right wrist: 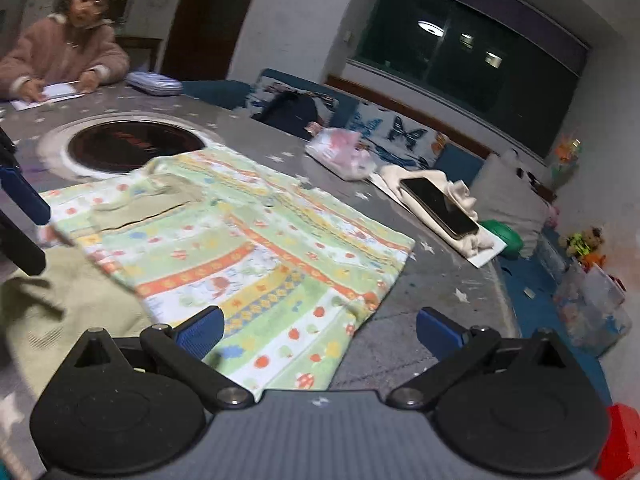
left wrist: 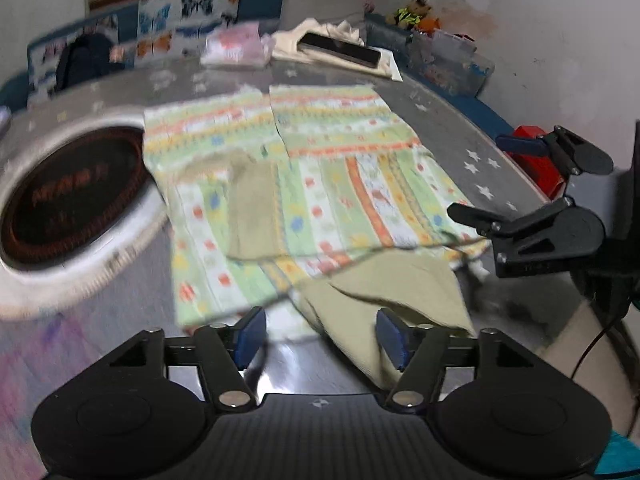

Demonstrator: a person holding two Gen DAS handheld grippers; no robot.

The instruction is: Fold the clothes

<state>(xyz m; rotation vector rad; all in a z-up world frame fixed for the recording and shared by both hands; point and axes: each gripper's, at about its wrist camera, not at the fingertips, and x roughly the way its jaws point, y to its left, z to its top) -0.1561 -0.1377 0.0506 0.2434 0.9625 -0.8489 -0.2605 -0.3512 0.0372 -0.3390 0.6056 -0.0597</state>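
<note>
While both claws gape empty, the patterned garment (left wrist: 296, 184) lies just ahead of the left claw (left wrist: 320, 336) and right claw (right wrist: 320, 330)

Pale green garment (left wrist: 304, 184) banded in orange, yellow and white, dotted with red and blue motifs; plain khaki-olive lining (left wrist: 396, 284). Grey desk (left wrist: 452, 140) scattered with white stars. Black grippers, blue pads (right wrist: 200, 330). Black phone (right wrist: 438, 206) on cream cloth (right wrist: 460, 192). Red box (left wrist: 538, 160). Blue-and-white butterfly-print cushion (right wrist: 400, 130).
</note>
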